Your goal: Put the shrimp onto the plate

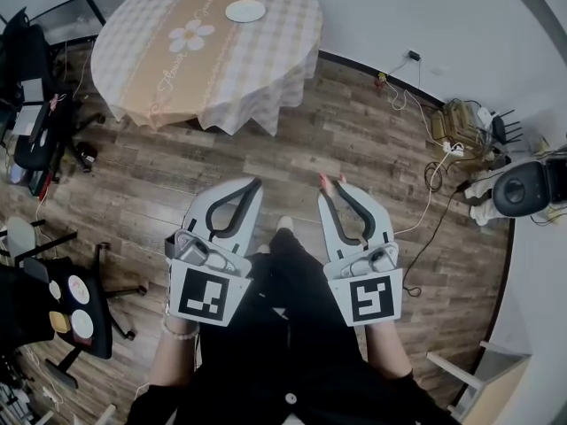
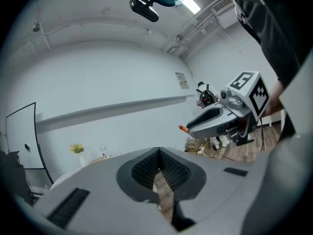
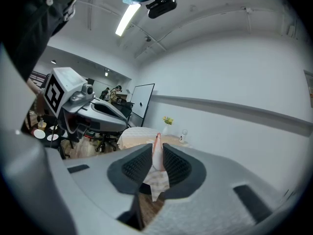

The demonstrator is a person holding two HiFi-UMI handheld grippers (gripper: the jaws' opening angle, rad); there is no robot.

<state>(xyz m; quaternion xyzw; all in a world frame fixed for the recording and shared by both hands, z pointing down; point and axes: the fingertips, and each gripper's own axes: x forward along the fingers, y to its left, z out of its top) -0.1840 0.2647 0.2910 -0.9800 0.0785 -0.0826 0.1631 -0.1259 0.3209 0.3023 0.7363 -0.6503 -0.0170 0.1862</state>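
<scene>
The white plate (image 1: 245,11) lies on a round table (image 1: 159,42) with a checked cloth, far ahead of me. My right gripper (image 1: 332,184) is shut on the shrimp (image 1: 326,182), a pale pink piece with a reddish tip that sticks out past the jaws. In the right gripper view the shrimp (image 3: 157,153) is pinched upright between the ribbed pads, with the table (image 3: 139,133) beyond it. My left gripper (image 1: 257,182) is shut with nothing in it. Both grippers hang over the wooden floor, well short of the table. The left gripper view shows the right gripper (image 2: 220,119) and the shrimp's orange tip (image 2: 182,129).
Office chairs (image 1: 84,304) and desk clutter stand at the left. Cables and a power strip (image 1: 447,153) run along the right wall beside a black round device (image 1: 523,189). A vase of yellow flowers (image 3: 167,121) stands on the table. My black-clad legs are below the grippers.
</scene>
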